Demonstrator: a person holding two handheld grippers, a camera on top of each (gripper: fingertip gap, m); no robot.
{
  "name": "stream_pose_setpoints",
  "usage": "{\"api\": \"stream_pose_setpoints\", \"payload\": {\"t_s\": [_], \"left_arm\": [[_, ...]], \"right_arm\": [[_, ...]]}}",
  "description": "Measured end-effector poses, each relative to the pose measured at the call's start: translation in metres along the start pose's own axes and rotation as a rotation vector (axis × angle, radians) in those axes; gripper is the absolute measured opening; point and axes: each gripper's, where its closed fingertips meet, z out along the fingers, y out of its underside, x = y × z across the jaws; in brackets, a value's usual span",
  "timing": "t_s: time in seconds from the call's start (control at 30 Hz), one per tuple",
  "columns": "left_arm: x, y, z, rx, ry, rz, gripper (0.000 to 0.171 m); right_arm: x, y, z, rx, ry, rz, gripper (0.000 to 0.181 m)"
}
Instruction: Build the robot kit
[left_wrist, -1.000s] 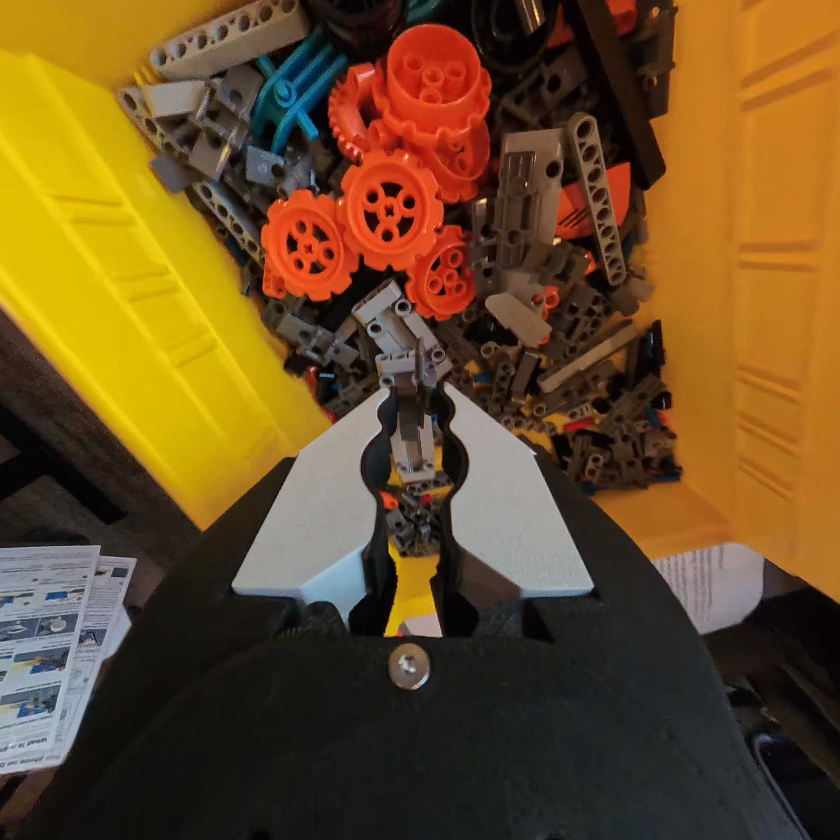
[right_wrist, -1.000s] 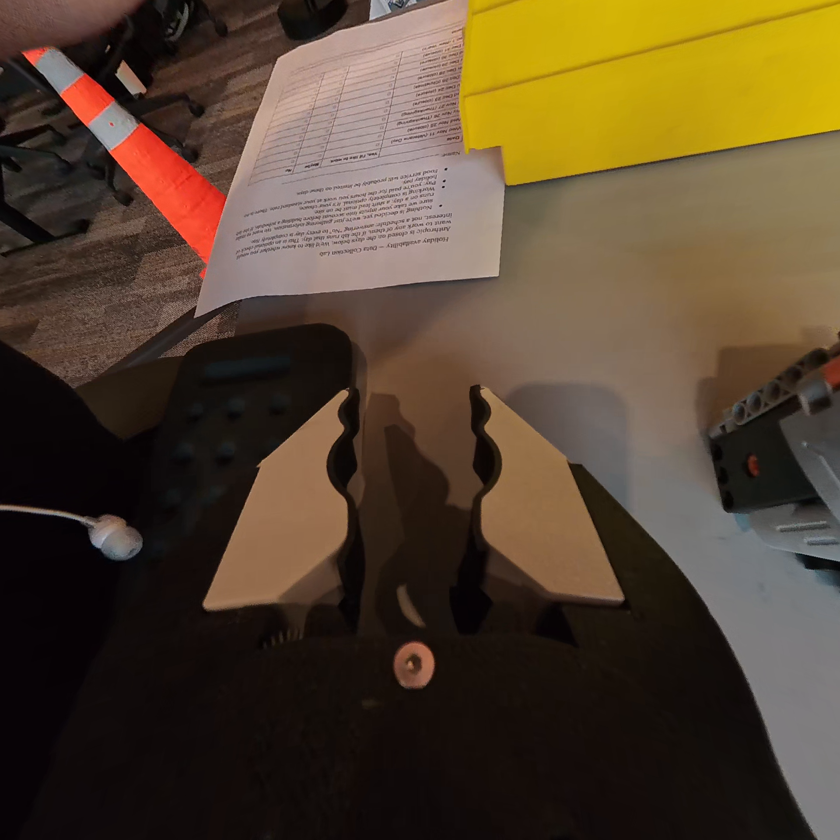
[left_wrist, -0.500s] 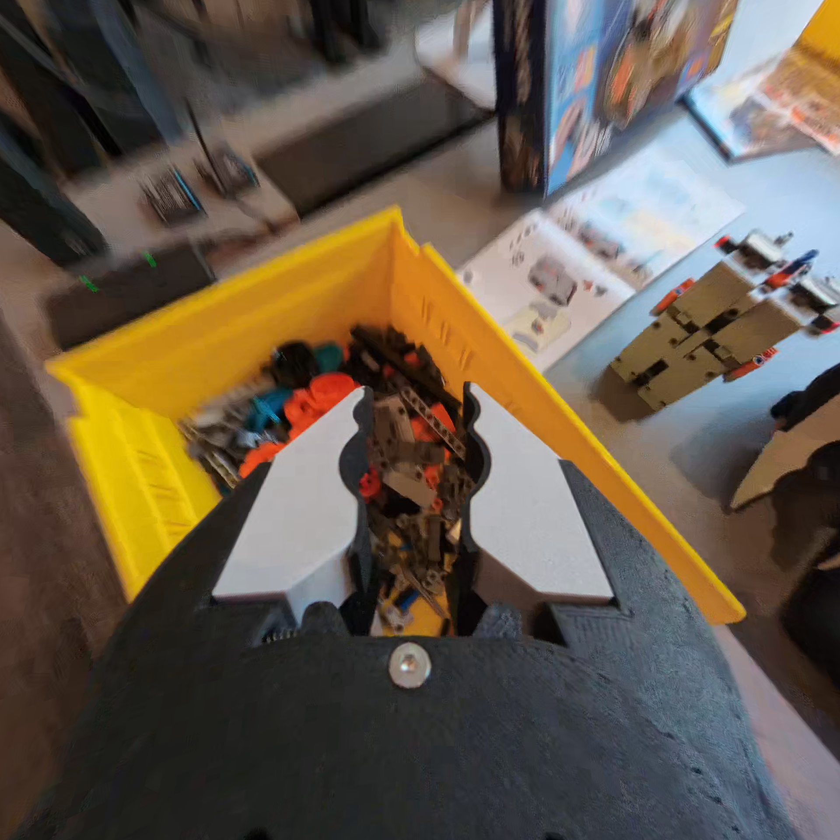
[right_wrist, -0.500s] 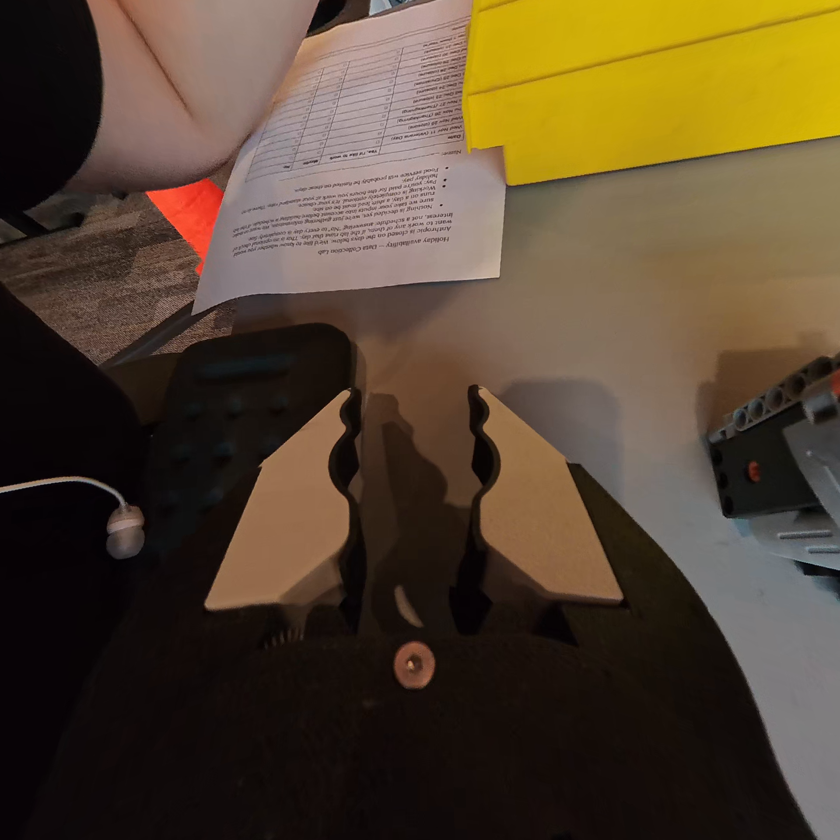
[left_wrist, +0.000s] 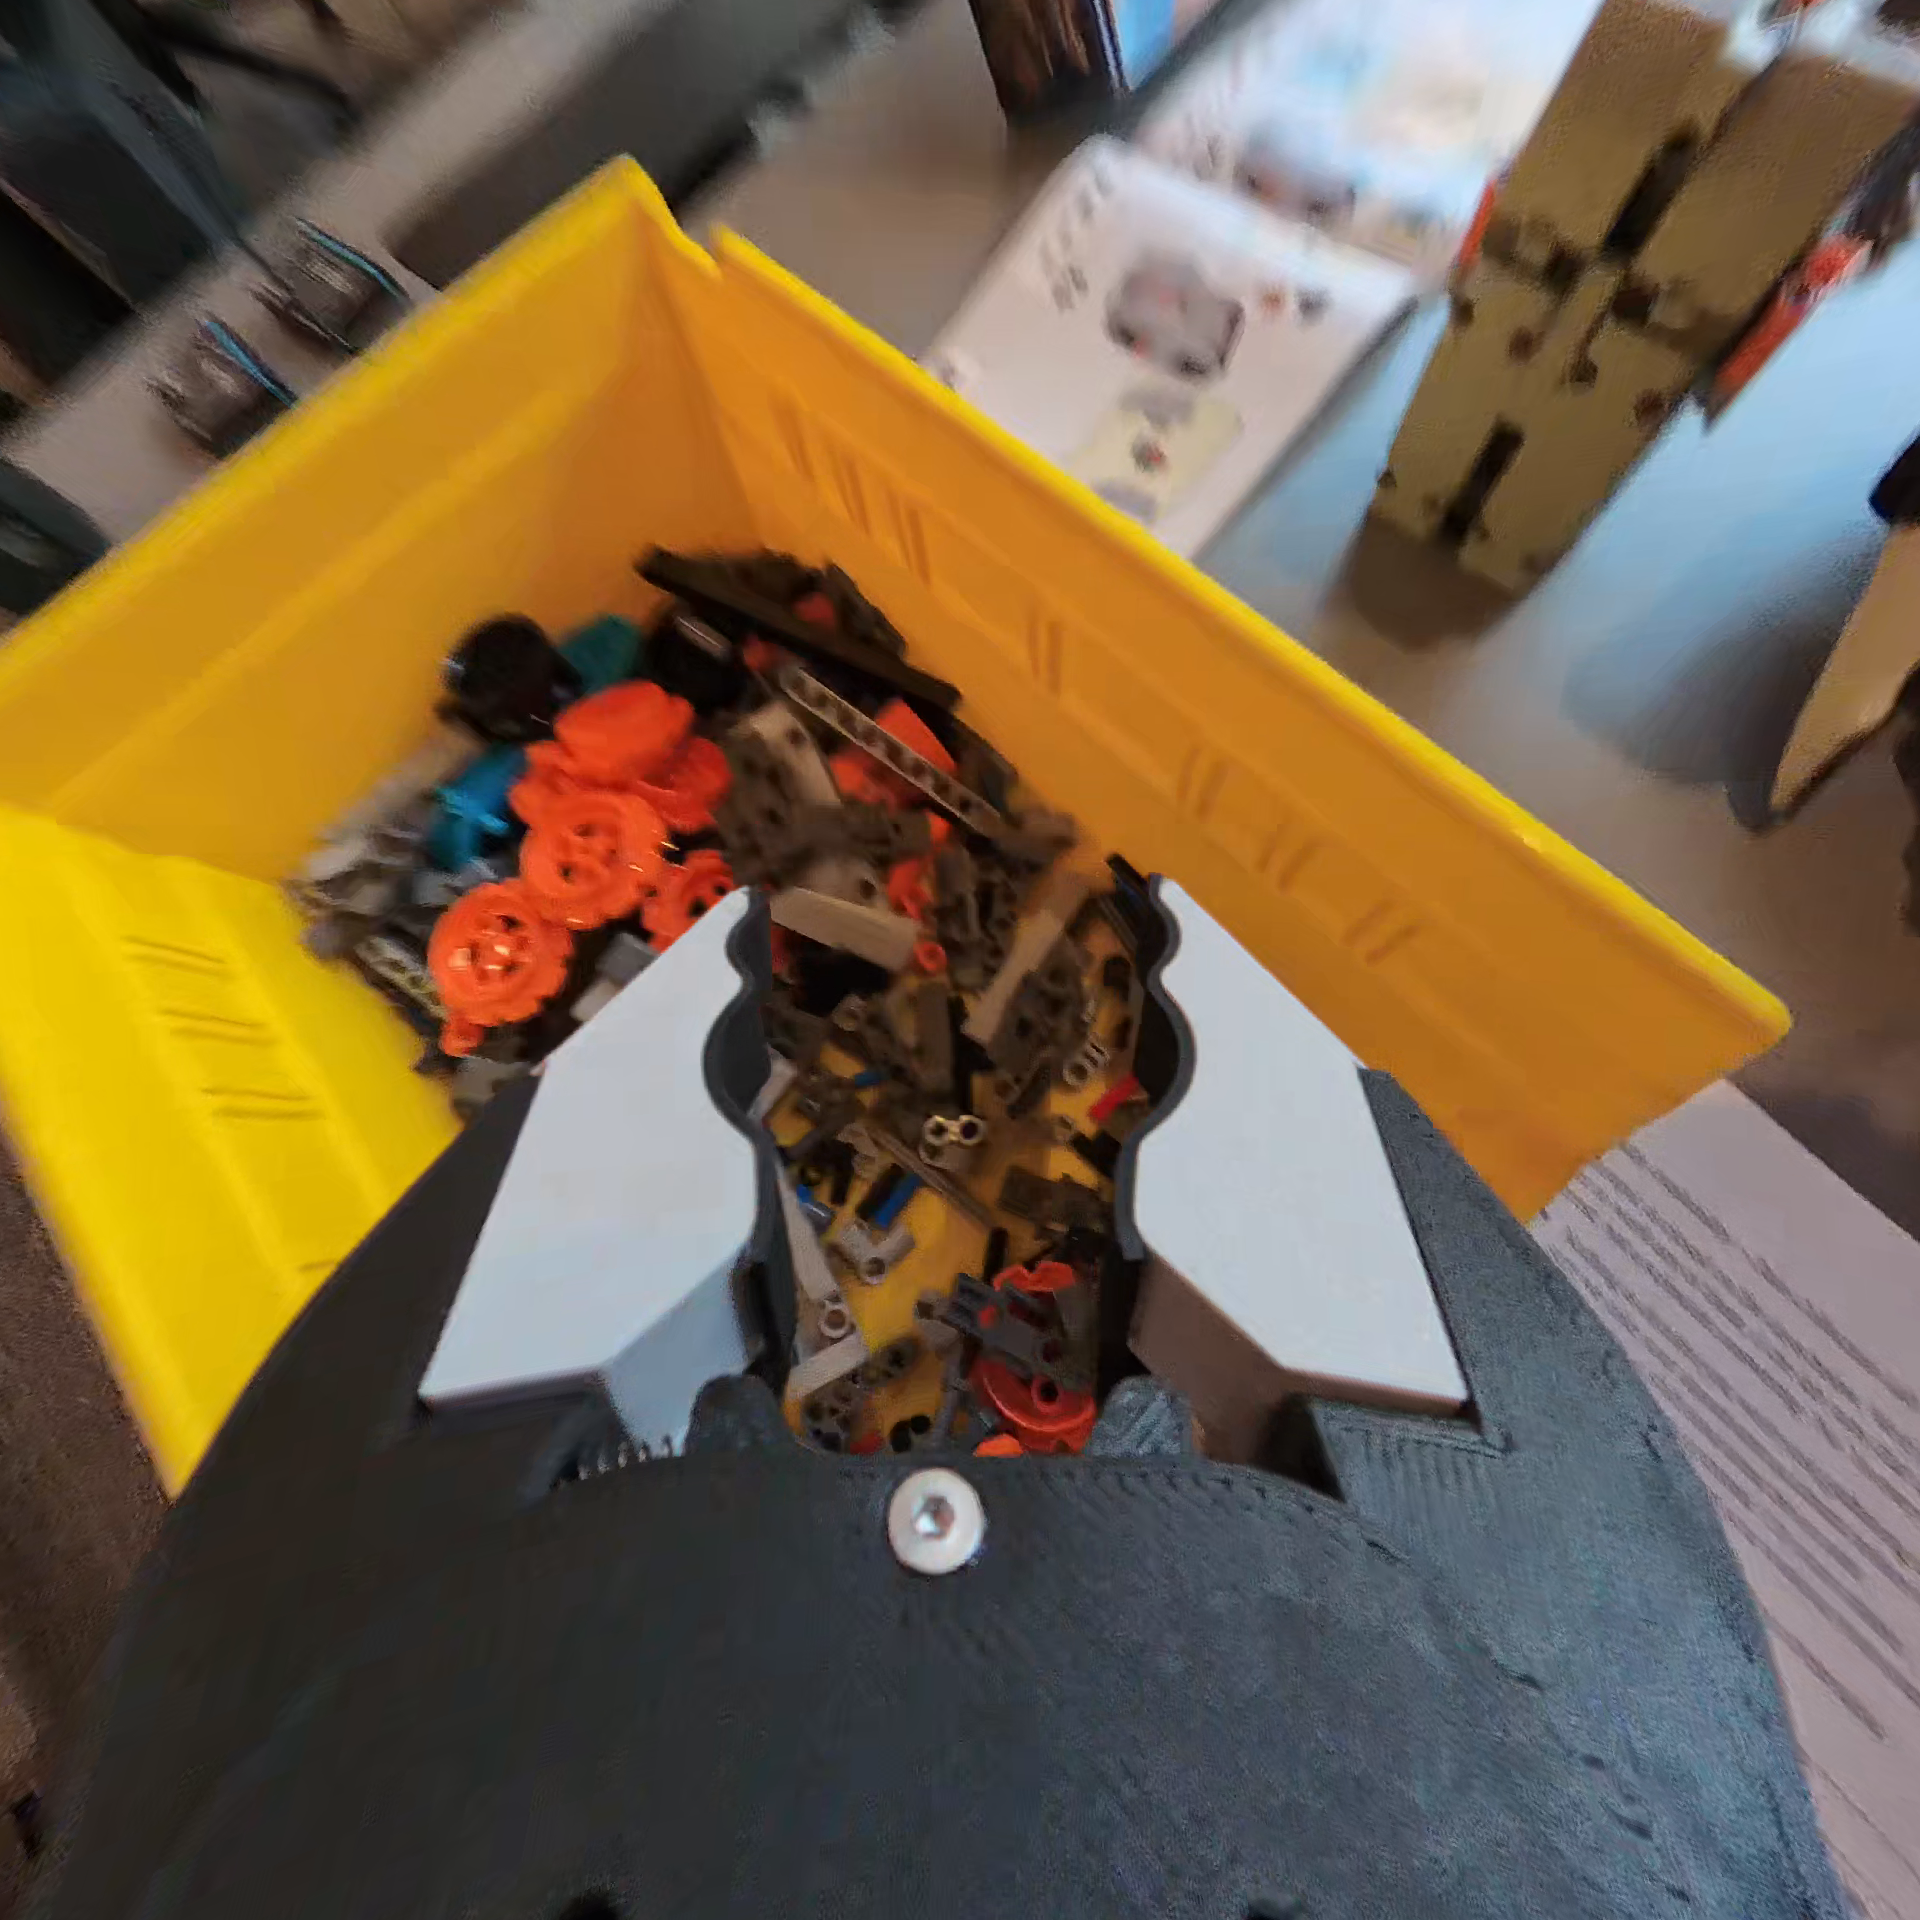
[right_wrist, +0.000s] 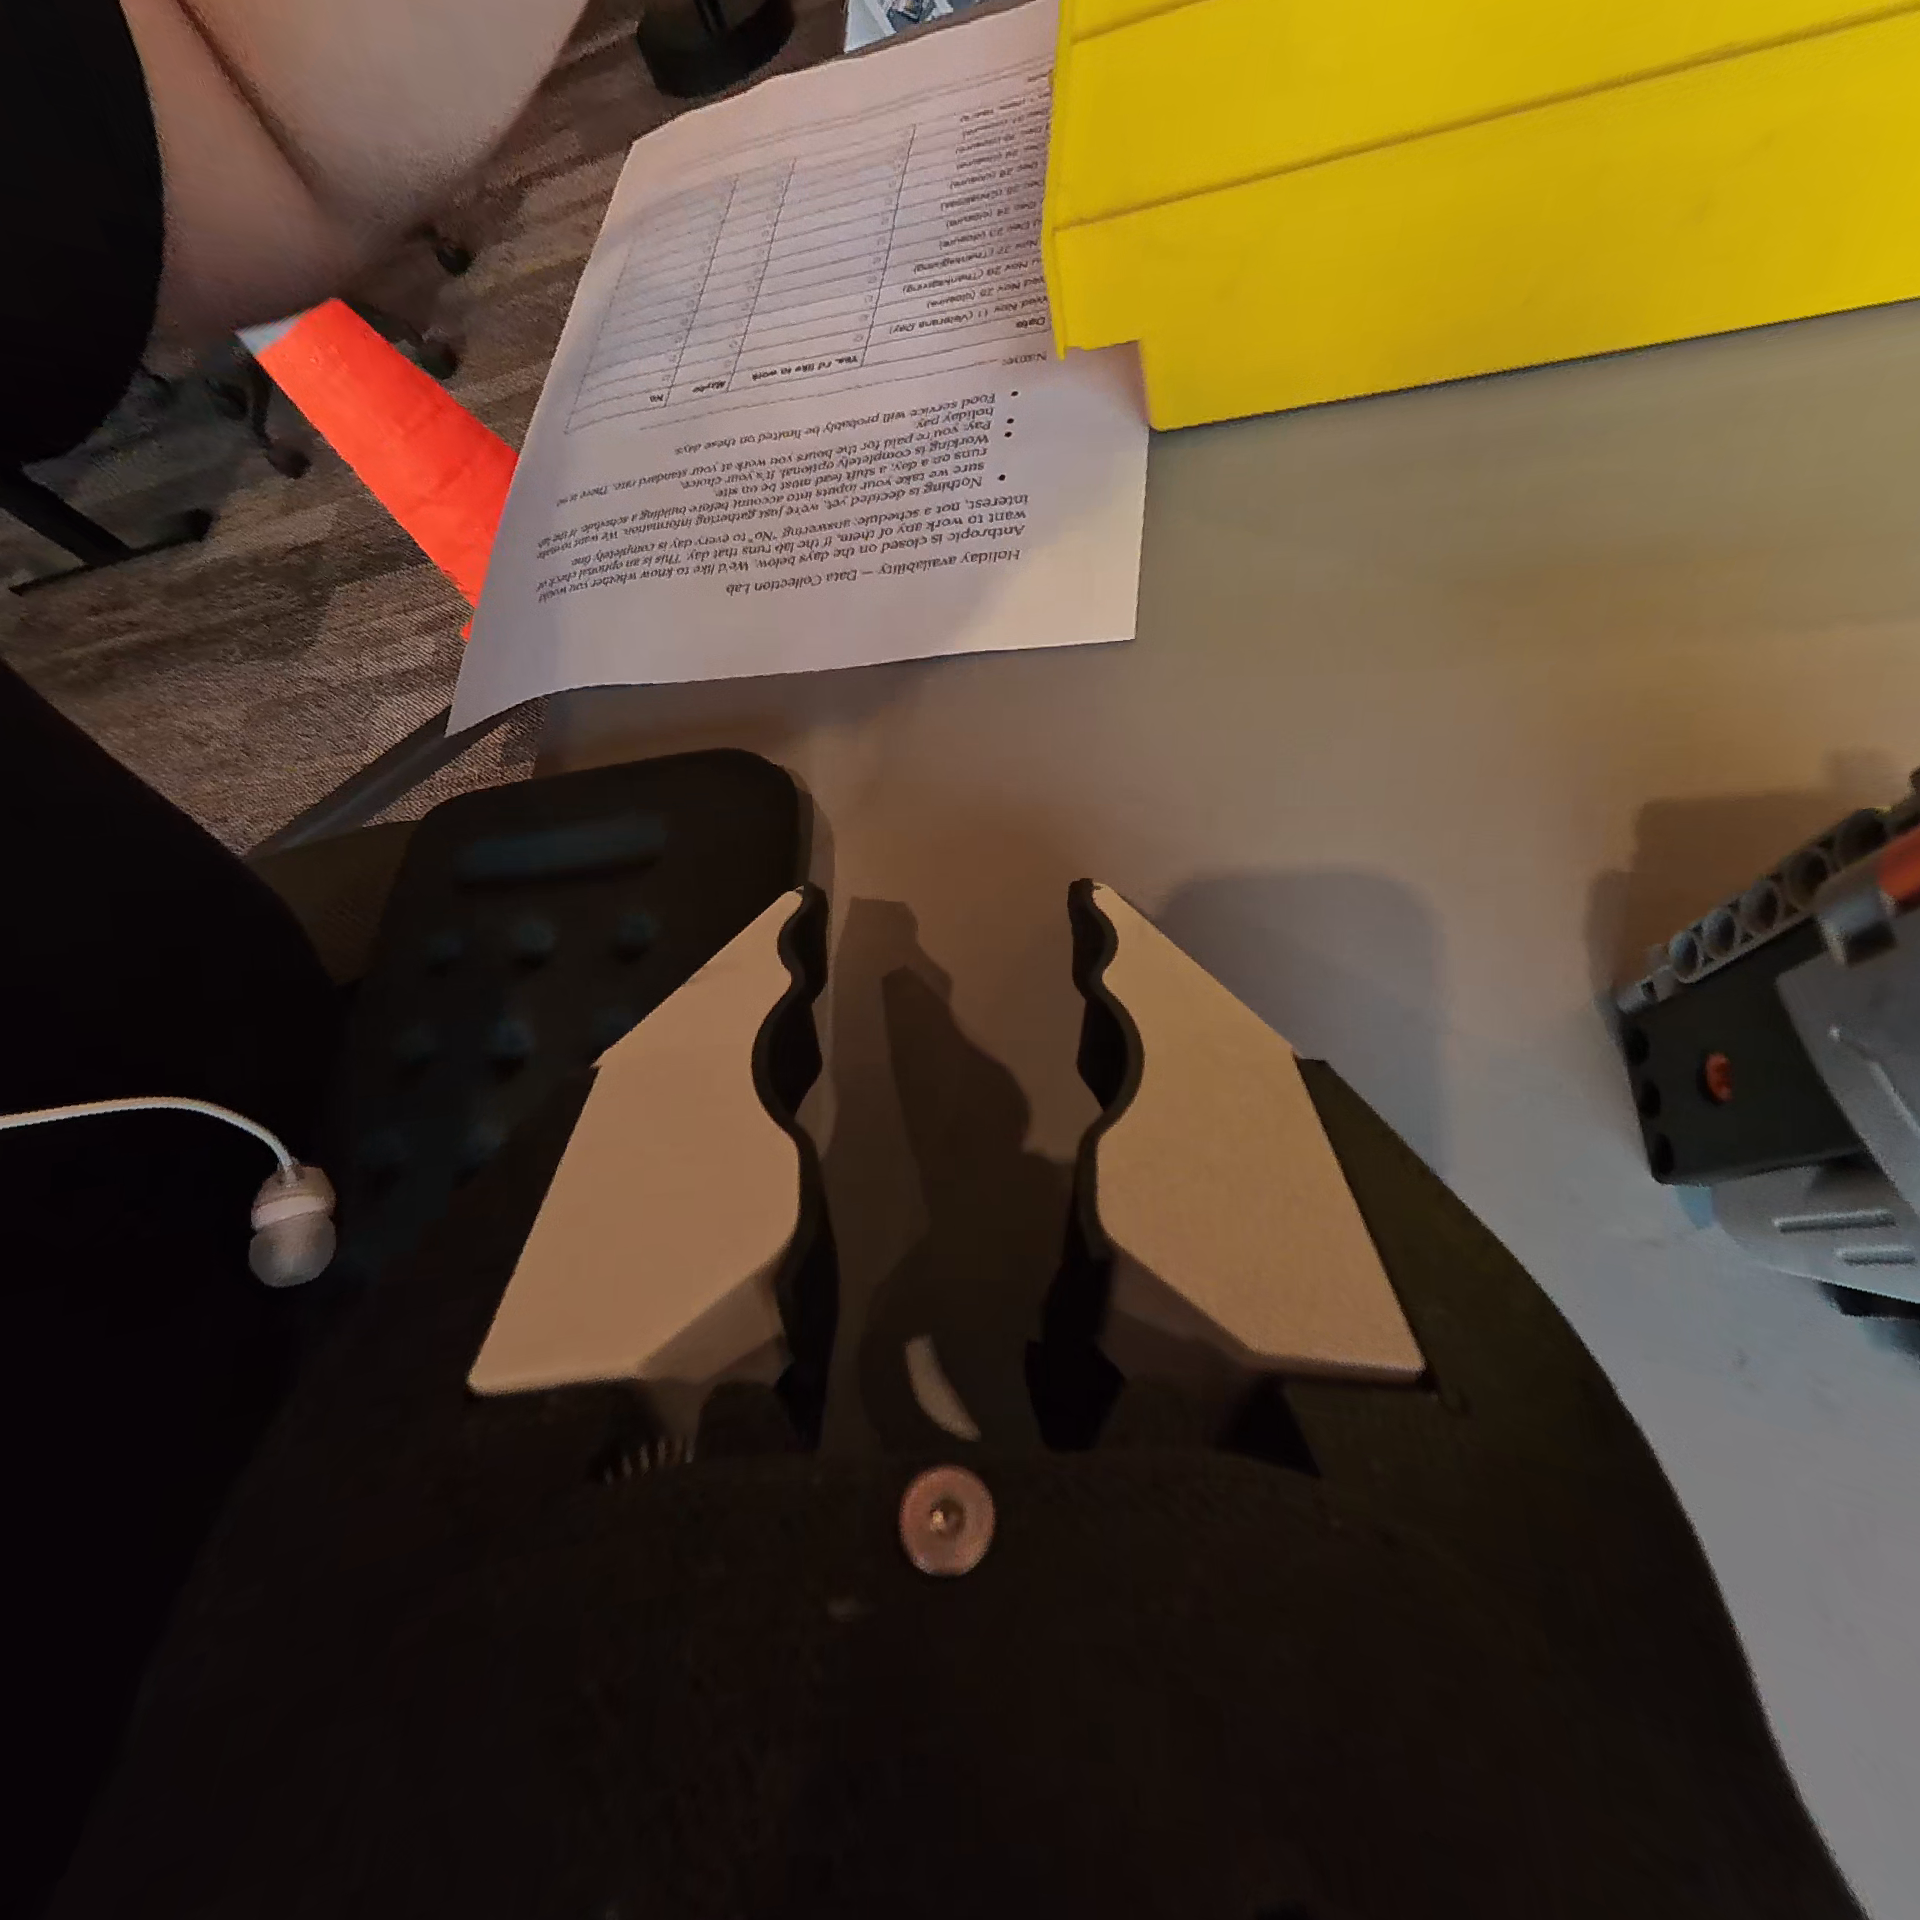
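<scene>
My left gripper (left_wrist: 954, 904) is open wide and empty, hovering over a yellow bin (left_wrist: 1247, 665). The bin holds a heap of grey, black and teal building parts (left_wrist: 935, 987) and several orange gear wheels (left_wrist: 499, 951). The view is blurred by motion. My right gripper (right_wrist: 945, 899) is open and empty, low over the grey table (right_wrist: 1403, 727). A black keypad device (right_wrist: 582, 935) lies just left of its left finger. The yellow bin's outer wall (right_wrist: 1455, 208) stands beyond it.
A grey and black built model shows in the left wrist view (left_wrist: 1621, 312) and the right wrist view (right_wrist: 1766, 1070). A booklet (left_wrist: 1164, 312) lies behind the bin, a printed sheet (right_wrist: 831, 416) beside it. An orange cone (right_wrist: 395, 436), a person's arm (right_wrist: 312, 125) and a white earbud (right_wrist: 296, 1226) are at left. From my right tips it is roughly 11 cm to the white earbud (right_wrist: 296, 1226); from my left, 30 cm.
My left gripper let go of a grey part in the bin, pulled up and back, and opened wide. The right gripper barely moved. An arm came into its view at upper left.
</scene>
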Motion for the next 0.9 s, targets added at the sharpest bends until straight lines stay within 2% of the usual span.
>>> {"api": "stream_pose_setpoints", "payload": {"t_s": [0.07, 0.17, 0.3, 0.37, 0.43, 0.47, 0.53, 0.57, 0.77, 0.9], "left_arm": [[0.009, 0.009, 0.011, -0.092, 0.053, 0.052, 0.061], [0.014, 0.021, 0.023, -0.204, 0.069, 0.146, 0.06], [0.022, 0.042, 0.036, -0.334, 0.127, 0.171, 0.065], [0.024, 0.048, 0.041, -0.36, 0.152, 0.149, 0.069], [0.026, 0.049, 0.041, -0.364, 0.189, 0.114, 0.058], [0.025, 0.049, 0.04, -0.373, 0.194, 0.1, 0.045], [0.012, 0.051, 0.038, -0.386, 0.141, 0.098, 0.013], [0.005, 0.052, 0.037, -0.391, 0.107, 0.101, 0.007], [-0.035, 0.062, 0.031, -0.493, -0.051, 0.043, 0.006], [-0.063, 0.06, 0.025, -0.519, -0.174, 0.006, 0.006]], "right_arm": [[0.0, 0.0, 0.0, 0.001, 0.0, 0.001, 0.046], [0.0, 0.0, 0.0, -0.002, 0.004, -0.006, 0.046], [-0.001, 0.001, 0.0, -0.007, 0.009, -0.018, 0.047], [-0.001, 0.001, 0.0, -0.005, 0.007, -0.015, 0.047], [0.0, 0.0, 0.0, -0.003, 0.003, -0.009, 0.047], [0.0, 0.0, 0.0, -0.002, 0.002, -0.006, 0.047], [0.0, 0.0, -0.001, 0.001, -0.001, 0.0, 0.046], [0.0, 0.0, -0.001, 0.002, -0.003, 0.003, 0.046], [0.0, -0.001, 0.0, 0.003, -0.009, 0.007, 0.045], [-0.001, 0.0, 0.0, -0.001, -0.005, -0.003, 0.045]]}}
